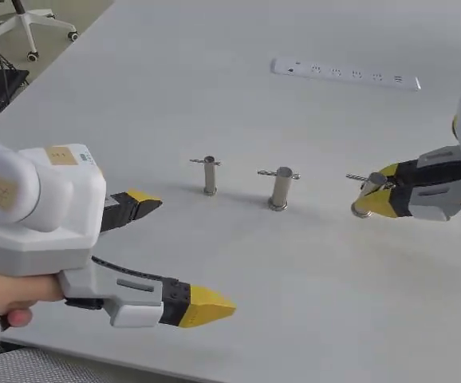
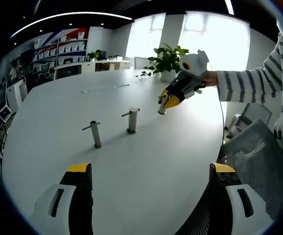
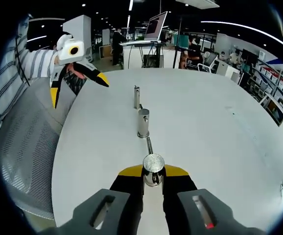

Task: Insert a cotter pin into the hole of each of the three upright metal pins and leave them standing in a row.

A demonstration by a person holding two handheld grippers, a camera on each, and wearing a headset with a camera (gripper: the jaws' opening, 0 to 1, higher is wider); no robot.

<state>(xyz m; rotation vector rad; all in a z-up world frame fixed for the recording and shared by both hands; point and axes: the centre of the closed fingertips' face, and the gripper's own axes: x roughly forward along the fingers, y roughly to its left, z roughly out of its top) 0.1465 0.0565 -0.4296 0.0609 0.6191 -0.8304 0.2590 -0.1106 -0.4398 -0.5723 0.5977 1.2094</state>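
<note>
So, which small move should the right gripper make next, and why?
Probably open the right gripper and release the short silver metal pin: a thin cotter pin already crosses its top, and it seems to stand in line with the other two pins.

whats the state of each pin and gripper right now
left pin, upright, cotter pin through it
middle pin, upright, cotter pin through it
right pin, clamped, cotter pin through it
left gripper, open, empty
right gripper, shut on right pin

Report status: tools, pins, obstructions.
Left tool open. Right tool shut on third metal pin, cotter pin in. Middle pin, end pin upright, pinned. Power strip clear.
</note>
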